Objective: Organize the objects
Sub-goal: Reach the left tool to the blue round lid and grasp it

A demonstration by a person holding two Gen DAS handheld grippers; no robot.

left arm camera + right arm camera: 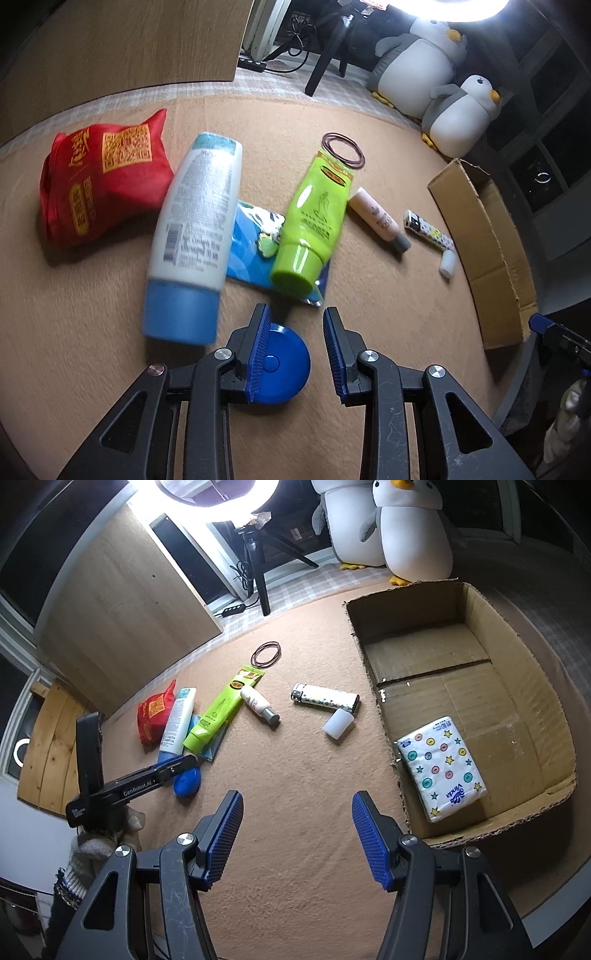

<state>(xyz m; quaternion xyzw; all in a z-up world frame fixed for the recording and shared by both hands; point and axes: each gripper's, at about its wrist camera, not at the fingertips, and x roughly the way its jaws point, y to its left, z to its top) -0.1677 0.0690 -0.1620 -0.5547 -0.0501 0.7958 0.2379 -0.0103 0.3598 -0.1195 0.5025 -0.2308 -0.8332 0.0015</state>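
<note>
The left tool (297,328) is hanging just over the tan worktop (388,302) with its blue pads partly apart. Nothing is pinched between them. A round blue disc (286,363) is lying flat under the left pad, and I cannot tell if the pad is touching it.

The cardboard box (436,590) is the big landmark here. It is sitting open at the right edge of the worktop. Inside it, in the near corner, a white tissue pack (441,768) with stars and buttons is lying flat.

Just left of the box, a patterned lighter (325,698) is lying on its side, with a small white cap (338,722) touching it. Further from the box, a small cream bottle (258,703) is leaning against a green tube (221,709). Past that, a white bottle with a blue cap (177,723) is lying beside a red bag (153,716). A flat blue packet (251,258) is peeking out under the green tube. Some thin brown rubber bands (266,653) are lying behind the tube.

The right tool (297,830) is waiting next to the box, wide apart and holding nothing.
</note>
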